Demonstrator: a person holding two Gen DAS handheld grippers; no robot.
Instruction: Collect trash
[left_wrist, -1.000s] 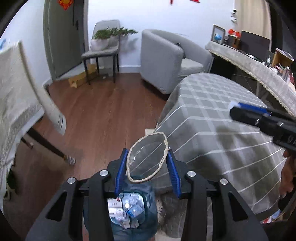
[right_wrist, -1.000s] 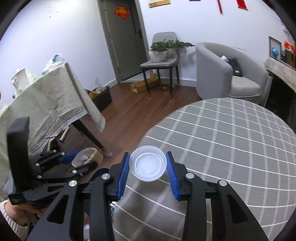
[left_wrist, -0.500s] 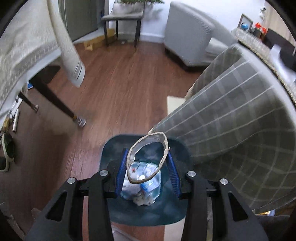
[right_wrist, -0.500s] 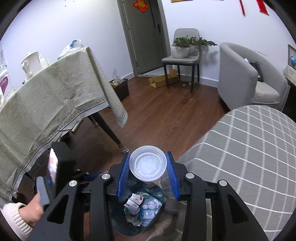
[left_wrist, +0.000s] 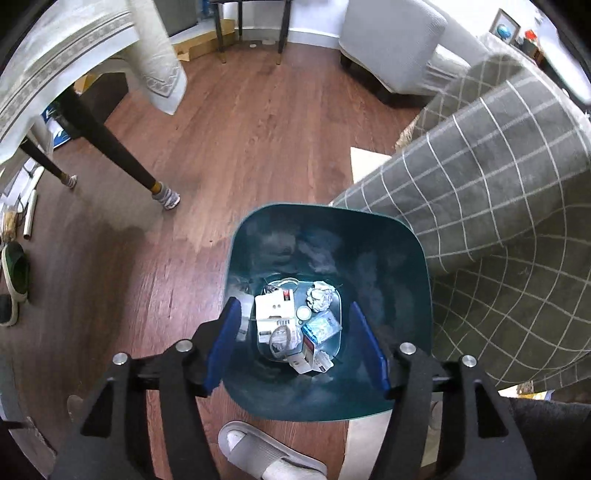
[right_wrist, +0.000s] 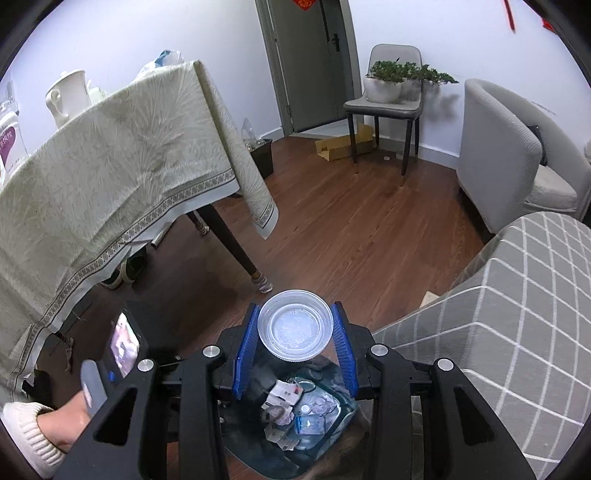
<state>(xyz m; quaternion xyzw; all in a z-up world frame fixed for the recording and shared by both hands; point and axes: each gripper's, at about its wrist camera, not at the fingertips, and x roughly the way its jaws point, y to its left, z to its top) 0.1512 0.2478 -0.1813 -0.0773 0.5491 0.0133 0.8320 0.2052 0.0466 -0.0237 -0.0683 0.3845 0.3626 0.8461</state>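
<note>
L claw (left_wrist: 295, 345) spread w/ nothing in it over teal trash bin (left_wrist: 417, 258); R claw (right_wrist: 294, 334) pinching clear plastic bowl (right_wrist: 295, 325) above bin.

Floor (right_wrist: 351, 236) was reddish-brown wood plank. Walls (right_wrist: 118, 40) were plain white, grey-green door (right_wrist: 314, 62) shut in far corner. Grey dining chair (right_wrist: 388, 99) stood beside door, carrying potted plant (right_wrist: 402, 77). Grey armchair (right_wrist: 506, 155) sat right. Pale patterned tablecloth (right_wrist: 110, 177) draped table left; grey checked cloth (right_wrist: 517, 314) covered round table right.
</note>
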